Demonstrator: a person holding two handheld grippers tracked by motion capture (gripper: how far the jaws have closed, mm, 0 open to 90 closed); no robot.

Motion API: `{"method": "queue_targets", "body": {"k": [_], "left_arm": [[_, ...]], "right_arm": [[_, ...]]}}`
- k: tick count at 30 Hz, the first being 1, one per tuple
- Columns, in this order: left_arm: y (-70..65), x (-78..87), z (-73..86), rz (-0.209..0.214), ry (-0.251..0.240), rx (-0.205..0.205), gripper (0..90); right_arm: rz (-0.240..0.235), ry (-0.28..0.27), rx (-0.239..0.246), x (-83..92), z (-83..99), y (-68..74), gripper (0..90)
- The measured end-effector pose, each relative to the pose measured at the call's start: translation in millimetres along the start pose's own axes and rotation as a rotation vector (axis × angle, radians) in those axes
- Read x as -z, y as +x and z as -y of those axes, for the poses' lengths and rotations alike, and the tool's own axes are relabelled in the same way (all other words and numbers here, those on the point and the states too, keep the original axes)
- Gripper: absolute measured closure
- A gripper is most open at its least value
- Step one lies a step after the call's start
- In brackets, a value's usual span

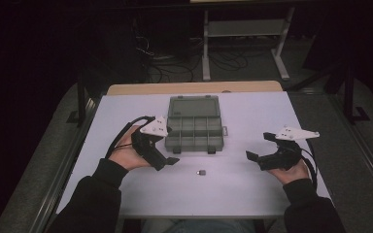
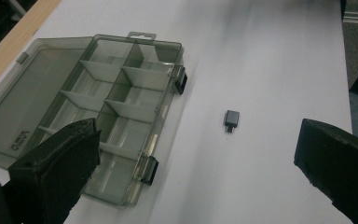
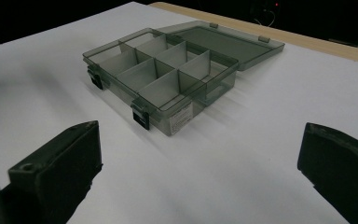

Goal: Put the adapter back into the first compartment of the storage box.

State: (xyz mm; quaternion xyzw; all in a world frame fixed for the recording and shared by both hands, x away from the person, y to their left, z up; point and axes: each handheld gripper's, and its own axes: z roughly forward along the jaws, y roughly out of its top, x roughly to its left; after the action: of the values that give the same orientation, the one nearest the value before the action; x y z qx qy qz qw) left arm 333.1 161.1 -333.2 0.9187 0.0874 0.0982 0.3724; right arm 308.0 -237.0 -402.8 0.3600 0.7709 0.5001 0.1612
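While too small to read, white label (image 3: 181,119) on organiser box (image 3: 163,74); left gripper (image 2: 196,154), right gripper (image 3: 200,158) both apart.

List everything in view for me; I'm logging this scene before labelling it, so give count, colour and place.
compartment box: one, smoky grey clear plastic, lid open and flat, far middle of table, compartments look empty
small adapter: one, dark grey, on the table just in front of the box
table: one, white top, wooden far edge
left gripper: one, black, jaws open, beside the box's left end
right gripper: one, black, jaws open, right of the box
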Motion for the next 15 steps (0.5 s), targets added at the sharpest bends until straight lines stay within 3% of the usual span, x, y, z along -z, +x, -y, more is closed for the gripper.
{"method": "queue_targets", "body": {"k": [15], "left_arm": [[-3.6, -25.4, -7.3, 0.042, 0.022, -0.027, 0.0]], "right_arm": [[-0.004, 0.005, 0.003, -1.1, 0.2, 0.5, 0.0]]}}
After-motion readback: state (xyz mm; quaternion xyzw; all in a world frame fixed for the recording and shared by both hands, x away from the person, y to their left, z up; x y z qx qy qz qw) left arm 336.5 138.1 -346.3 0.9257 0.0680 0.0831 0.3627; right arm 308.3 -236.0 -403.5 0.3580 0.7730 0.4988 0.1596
